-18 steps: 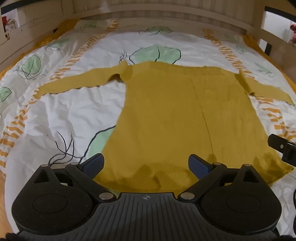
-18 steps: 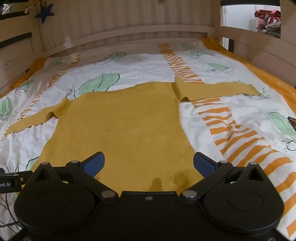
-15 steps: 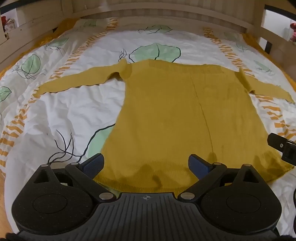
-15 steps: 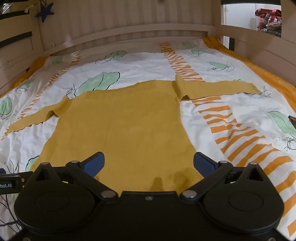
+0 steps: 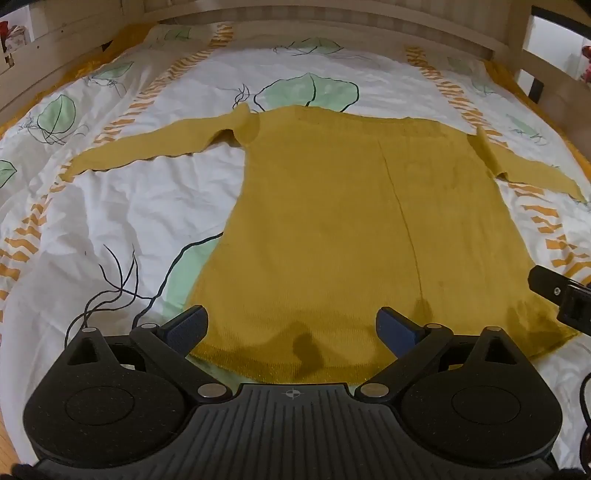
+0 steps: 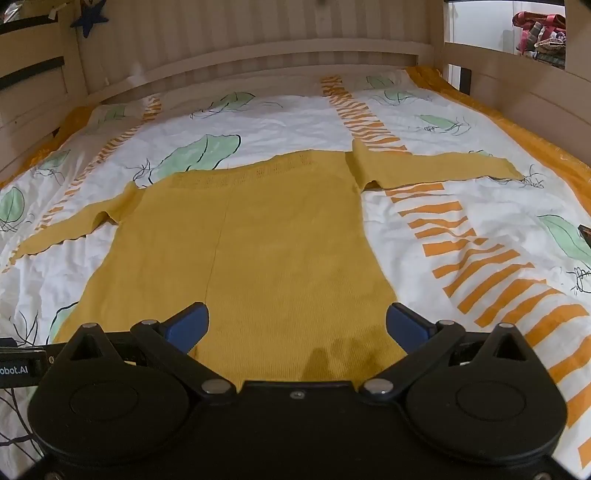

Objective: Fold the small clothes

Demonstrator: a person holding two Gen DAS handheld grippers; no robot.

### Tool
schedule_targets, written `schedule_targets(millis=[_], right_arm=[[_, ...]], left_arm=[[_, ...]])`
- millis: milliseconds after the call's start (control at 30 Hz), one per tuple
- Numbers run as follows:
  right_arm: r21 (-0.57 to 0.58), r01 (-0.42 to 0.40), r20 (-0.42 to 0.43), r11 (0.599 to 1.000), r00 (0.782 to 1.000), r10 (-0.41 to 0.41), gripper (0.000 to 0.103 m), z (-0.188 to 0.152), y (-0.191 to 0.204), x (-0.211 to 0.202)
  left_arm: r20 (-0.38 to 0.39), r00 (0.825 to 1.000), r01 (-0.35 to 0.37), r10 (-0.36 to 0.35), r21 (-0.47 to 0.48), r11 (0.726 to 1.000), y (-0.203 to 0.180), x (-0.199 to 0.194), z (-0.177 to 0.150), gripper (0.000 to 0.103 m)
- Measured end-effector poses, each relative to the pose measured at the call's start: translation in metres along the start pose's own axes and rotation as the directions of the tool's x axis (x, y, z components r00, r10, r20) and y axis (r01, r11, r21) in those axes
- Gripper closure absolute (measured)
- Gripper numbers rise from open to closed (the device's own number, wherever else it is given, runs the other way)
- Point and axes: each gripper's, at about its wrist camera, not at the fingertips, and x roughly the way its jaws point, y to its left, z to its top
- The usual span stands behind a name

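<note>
Looking at both views against a moment ago, almost nothing has moved. The yellow sweater (image 5: 332, 229) lies flat on the leafy bedsheet (image 5: 147, 206), sleeves out. The left gripper (image 5: 291, 326) and right gripper (image 6: 297, 325) hang wide apart over its bottom edge, holding nothing. No fold has started.

White duvet cover (image 5: 155, 206) printed with green leaves, orange stripes (creased). Pale wooden bed frame (image 6: 258, 55) surrounds it. 1 dark-blue star (image 6: 90, 18) on the slats.
</note>
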Motion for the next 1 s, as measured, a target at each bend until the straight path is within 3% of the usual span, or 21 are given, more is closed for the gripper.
schedule_targets(millis=[200, 1000], right_arm=[[-0.025, -0.001, 0.019, 1.0, 1.0, 0.001, 0.0, -0.0011, 0.0051, -0.0012], [0.009, -0.024, -0.047, 1.0, 0.999, 0.025, 0.0, -0.0007, 0.0008, 0.005]], left_arm=[[-0.002, 1.0, 0.007, -0.007, 0.001, 1.0, -0.0033, -0.0011, 0.0018, 0.004], [-0.043, 0.999, 0.012, -0.013, -0.013, 1.0, -0.0036, 0.003, 0.0034, 0.004]])
